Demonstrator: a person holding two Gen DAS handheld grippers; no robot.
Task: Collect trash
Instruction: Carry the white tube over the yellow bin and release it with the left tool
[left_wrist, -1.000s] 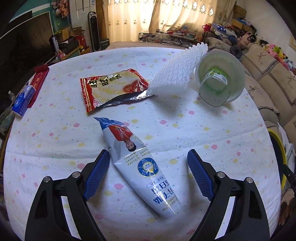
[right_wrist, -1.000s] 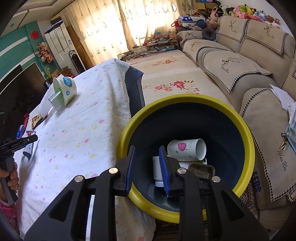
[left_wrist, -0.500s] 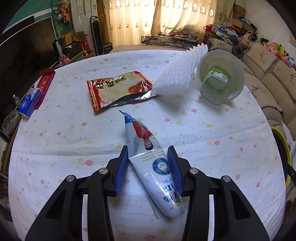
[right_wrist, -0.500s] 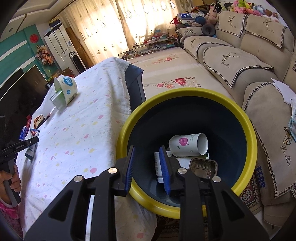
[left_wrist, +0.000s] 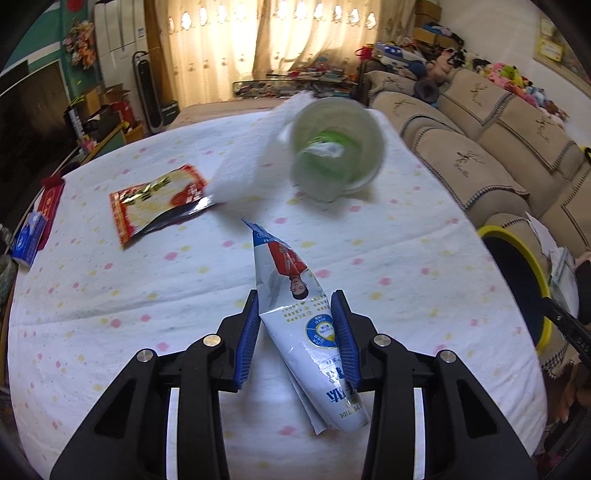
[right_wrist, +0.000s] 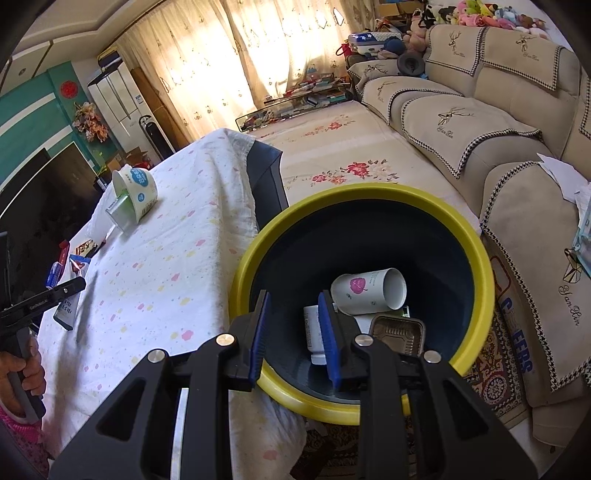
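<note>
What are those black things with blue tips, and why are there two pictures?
A person holds a grabbing tool in each hand, each with a small camera, so each picture looks along one tool. The left tongs have just closed on a milk pouch above the table. A red snack wrapper, white foam wrap and a tipped cup lie there too. The right tongs are over the yellow-rimmed bin, with nothing between them.
</note>
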